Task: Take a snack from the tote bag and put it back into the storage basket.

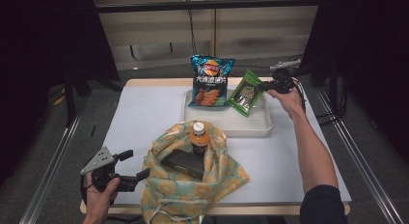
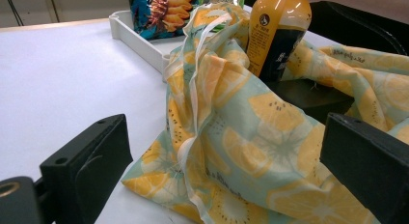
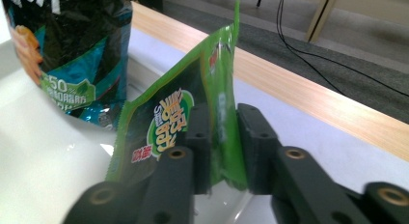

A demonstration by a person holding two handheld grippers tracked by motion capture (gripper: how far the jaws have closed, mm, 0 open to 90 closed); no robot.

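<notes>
Green snack pouch (image 1: 246, 92): high view, tilted over the white tray (image 1: 260, 128), edge at the right gripper (image 1: 264, 85); left gripper (image 1: 137, 165) beside the lemon-print bag (image 1: 219, 173). Left gripper view: fingers (image 2: 91, 161) wide, nothing between them. Right gripper view: fingers (image 3: 255, 142) narrow, flanking the pouch edge, grip loosened.

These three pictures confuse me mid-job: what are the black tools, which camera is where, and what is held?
A person works with a hand-held two-jaw gripper in each hand. The high view looks down on the table. The other two cameras ride on the grippers. The left gripper stands open beside a lemon-print cloth bag that holds an orange bottle and a dark box. The right gripper has the edge of a green snack packet between its jaws over the white tray; whether the pads press is unclear. A blue chip bag stands in the tray.
</notes>
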